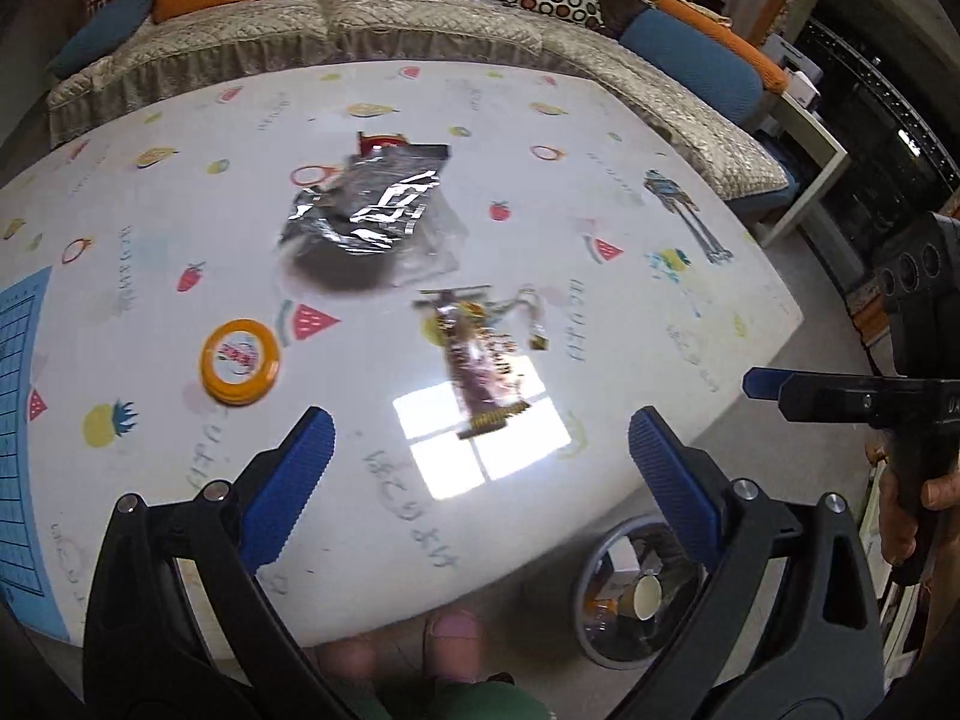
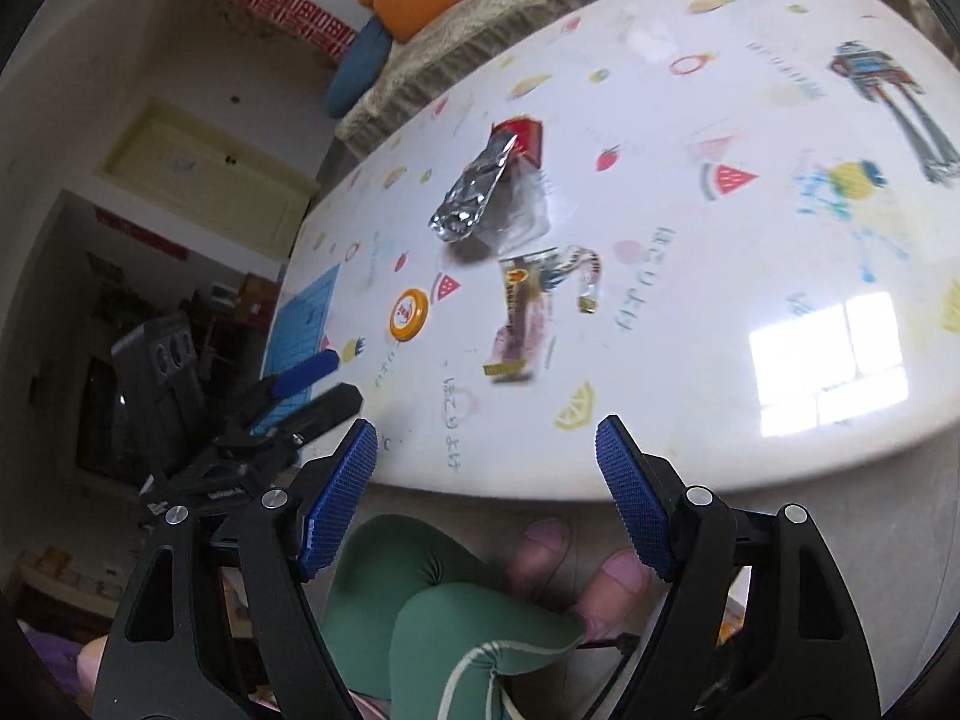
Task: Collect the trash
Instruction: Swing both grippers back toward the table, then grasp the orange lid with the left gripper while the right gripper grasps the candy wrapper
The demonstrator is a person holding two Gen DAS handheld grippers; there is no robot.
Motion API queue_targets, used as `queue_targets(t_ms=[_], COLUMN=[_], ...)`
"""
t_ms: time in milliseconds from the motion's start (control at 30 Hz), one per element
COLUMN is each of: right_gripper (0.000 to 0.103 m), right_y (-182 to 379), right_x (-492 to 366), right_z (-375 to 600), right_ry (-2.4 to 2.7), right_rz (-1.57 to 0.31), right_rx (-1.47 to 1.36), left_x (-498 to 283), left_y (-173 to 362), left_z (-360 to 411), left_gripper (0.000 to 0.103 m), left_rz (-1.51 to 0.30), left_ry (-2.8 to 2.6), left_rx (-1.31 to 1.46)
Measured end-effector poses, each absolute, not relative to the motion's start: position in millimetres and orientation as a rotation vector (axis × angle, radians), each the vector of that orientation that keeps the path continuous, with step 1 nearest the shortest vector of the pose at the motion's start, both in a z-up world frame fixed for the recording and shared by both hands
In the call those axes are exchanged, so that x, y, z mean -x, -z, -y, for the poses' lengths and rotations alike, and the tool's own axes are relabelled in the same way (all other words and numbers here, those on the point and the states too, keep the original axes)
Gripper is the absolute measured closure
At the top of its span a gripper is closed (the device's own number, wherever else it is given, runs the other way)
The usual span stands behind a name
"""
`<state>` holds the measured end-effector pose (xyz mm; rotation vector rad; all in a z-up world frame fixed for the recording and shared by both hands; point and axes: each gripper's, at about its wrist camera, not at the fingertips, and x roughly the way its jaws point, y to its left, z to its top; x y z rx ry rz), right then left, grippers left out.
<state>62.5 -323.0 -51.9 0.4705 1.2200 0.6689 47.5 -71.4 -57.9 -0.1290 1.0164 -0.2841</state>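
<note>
A crumpled silver and black foil bag (image 1: 366,204) (image 2: 474,198) lies mid-table over clear plastic. Nearer me is a purple candy wrapper (image 1: 480,360) (image 2: 522,324), with a small twisted wrapper (image 1: 534,324) (image 2: 585,276) beside it. An orange round lid (image 1: 240,360) (image 2: 409,313) sits to their left. My left gripper (image 1: 480,420) hangs open above the table's near edge with nothing between its blue pads. My right gripper (image 2: 487,426) is also open and empty over the near edge. A round trash bin (image 1: 636,594) holding a paper cup stands on the floor below.
The white fruit-print table (image 1: 660,120) has a blue sheet (image 1: 18,420) at its left end. A sofa with cushions (image 1: 420,30) runs along the far side. The person's feet and green trousers (image 2: 450,600) are under the near edge.
</note>
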Motion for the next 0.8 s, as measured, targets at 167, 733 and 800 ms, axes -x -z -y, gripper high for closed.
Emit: queue_targets(t_ms=[167, 733, 800], right_gripper=[0.027, 0.027, 0.027], right_y=[73, 133, 135], right_x=[-95, -147, -148], right_z=[282, 216, 212], right_ry=[-0.676, -0.628, -0.624], right_rz=[-1.279, -1.414, -1.418], right_rx=[-0.442, -0.320, -0.302], left_x=[-67, -108, -111], left_y=[75, 128, 129], left_z=[29, -37, -39], left_gripper=[0.007, 0.007, 0.007], left_rz=[-1.018, -1.075, -1.067], left_ry=[0.243, 0.159, 0.157], left_rx=[0.138, 0.162, 0.155])
